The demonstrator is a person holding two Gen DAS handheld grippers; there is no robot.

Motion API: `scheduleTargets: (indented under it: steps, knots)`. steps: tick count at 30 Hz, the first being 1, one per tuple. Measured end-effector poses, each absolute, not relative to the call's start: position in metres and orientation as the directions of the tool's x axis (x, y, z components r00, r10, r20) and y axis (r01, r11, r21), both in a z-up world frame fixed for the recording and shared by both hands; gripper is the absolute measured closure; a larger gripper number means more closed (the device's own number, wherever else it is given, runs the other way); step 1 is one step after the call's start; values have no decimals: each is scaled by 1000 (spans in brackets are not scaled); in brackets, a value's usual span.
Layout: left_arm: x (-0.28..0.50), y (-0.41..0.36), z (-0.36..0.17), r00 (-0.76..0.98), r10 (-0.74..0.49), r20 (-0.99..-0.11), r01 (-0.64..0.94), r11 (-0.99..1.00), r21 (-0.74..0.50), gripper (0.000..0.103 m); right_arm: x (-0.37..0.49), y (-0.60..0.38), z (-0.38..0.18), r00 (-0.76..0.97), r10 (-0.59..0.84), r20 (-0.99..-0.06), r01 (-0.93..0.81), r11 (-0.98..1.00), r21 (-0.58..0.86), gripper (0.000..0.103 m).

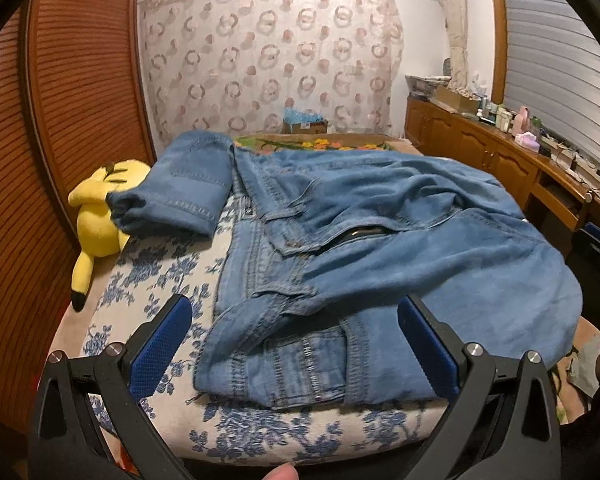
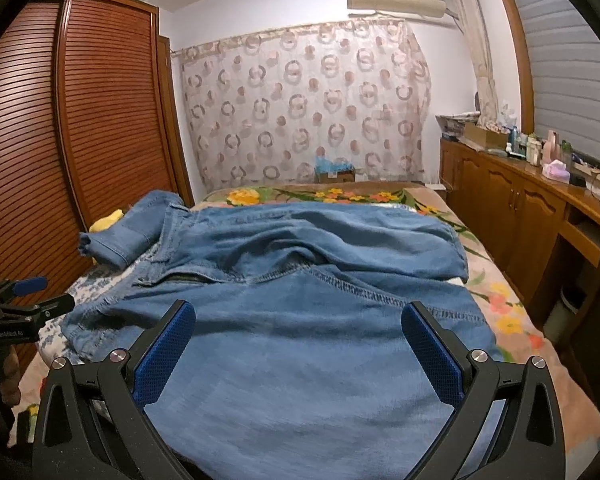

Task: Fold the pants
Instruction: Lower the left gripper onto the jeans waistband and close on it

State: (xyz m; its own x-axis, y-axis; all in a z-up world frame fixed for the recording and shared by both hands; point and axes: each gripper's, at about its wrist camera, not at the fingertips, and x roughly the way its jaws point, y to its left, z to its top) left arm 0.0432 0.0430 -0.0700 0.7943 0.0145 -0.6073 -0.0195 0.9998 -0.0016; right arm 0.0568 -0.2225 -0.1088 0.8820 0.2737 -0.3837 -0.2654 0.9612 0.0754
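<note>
Blue denim pants (image 1: 380, 232) lie spread across the bed, waistband near the front left, one leg end (image 1: 180, 188) folded up at the far left. My left gripper (image 1: 294, 308) is open and empty, just above the waistband corner. My right gripper (image 2: 298, 312) is open and empty, hovering over the broad seat of the pants (image 2: 300, 360). The left gripper also shows at the left edge of the right wrist view (image 2: 40, 292).
The bed (image 1: 152, 280) has a blue-flowered cover and a flowered blanket (image 2: 508, 320). A yellow plush toy (image 1: 96, 216) lies at its left edge beside the slatted wooden wardrobe (image 2: 80, 140). A wooden counter (image 2: 540, 208) with bottles runs along the right.
</note>
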Motion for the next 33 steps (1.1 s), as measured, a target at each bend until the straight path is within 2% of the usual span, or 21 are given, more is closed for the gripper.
scheduleTargets:
  steps: [12,16,23,31,33]
  knots:
    - [48,89,-107,746,17,-665,-61,997,-43,1,67,-225,-110,858,243,-452,-236,969,74,0]
    - [49,102,-110,743,10,-669,-75,995,-69,8,65,-227,-107,854,231,-467,-225,972,70,0]
    - [50,116,-124,717,-4,-697,-75,994,-82,27,61,-230,-105,854,218,-473,-220,974,51,0]
    - [49,123,-138,694,-5,-720,-81,993,-85,28,60,-247,-105,840,160,-518,-186,983,2,0]
    - [49,123,-138,696,-10,-718,-73,994,-85,32,64,-256,-104,837,132,-532,-162,987,-10,1]
